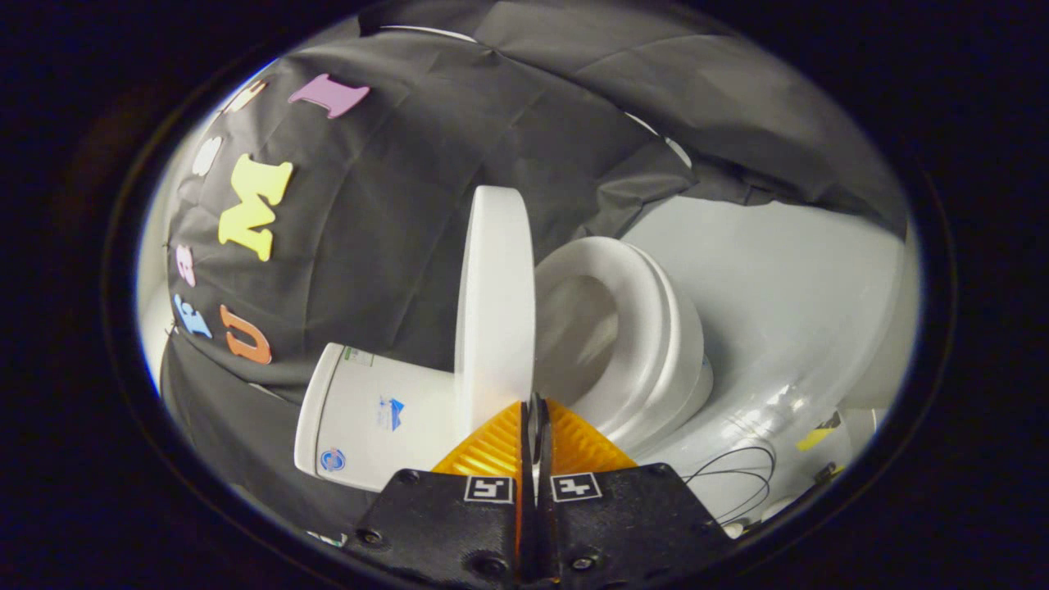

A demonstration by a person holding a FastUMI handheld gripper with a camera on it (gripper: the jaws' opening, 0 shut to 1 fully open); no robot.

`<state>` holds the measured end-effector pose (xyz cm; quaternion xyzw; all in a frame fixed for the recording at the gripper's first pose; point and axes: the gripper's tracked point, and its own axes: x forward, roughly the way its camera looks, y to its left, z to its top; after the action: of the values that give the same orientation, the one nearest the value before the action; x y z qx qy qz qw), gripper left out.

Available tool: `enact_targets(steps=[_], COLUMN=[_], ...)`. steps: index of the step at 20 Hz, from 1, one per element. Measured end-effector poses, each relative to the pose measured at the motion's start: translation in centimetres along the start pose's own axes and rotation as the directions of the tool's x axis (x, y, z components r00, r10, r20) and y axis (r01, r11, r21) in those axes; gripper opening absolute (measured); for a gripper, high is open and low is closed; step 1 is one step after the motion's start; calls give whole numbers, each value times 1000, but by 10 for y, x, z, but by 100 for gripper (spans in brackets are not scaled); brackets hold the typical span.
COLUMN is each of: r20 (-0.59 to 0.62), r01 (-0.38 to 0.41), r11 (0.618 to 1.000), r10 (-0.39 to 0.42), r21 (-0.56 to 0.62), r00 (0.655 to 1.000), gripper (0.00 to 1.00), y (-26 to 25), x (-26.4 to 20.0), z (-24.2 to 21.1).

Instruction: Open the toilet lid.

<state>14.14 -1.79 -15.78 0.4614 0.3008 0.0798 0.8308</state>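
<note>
- Farthest left hangs the booth's black cloth wall [393,213], creased and sagging, running behind everything else.
- Low against that cloth sits the white toilet tank [369,414], seen at a tilt from the camera, with a couple of small stickers on its face that I won't try to read.
- Just right of the tank is the toilet lid [496,303], a white slab seen nearly edge-on. It is raised clear of the seat with its back toward the tank, so the toilet is open.
- The claw [534,414] sits right at the lid's near end. Its two fingers [492,447] are drawn together with only a hairline slit between them, and the tips come up against the lid's edge. Whether a sliver of that edge is pinched between them or merely touched, I cannot tell from here.
- Right of the lid lies the white seat ring [656,328], an oval with the shadowed bowl [582,336] showing through its middle; the seat is well apart from the lid at the far end and close to it near the fingers.
- Beyond the seat, further right, is a pale glossy floor [787,279] catching reflections.
- Low on the right, thin black cables [737,475] loop over that floor, and a small yellow scrap [817,434] lies just past them.
</note>
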Motion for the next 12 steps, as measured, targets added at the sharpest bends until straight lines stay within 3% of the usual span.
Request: enact_targets(steps=[6,12], r20=[40,70], r01=[9,38], r11=[993,985], r10=[-4,-26], r21=[-121,-170], r00=[999,997], gripper=[4,4], y=[35,55], x=[-9,-12], z=[1,-3])
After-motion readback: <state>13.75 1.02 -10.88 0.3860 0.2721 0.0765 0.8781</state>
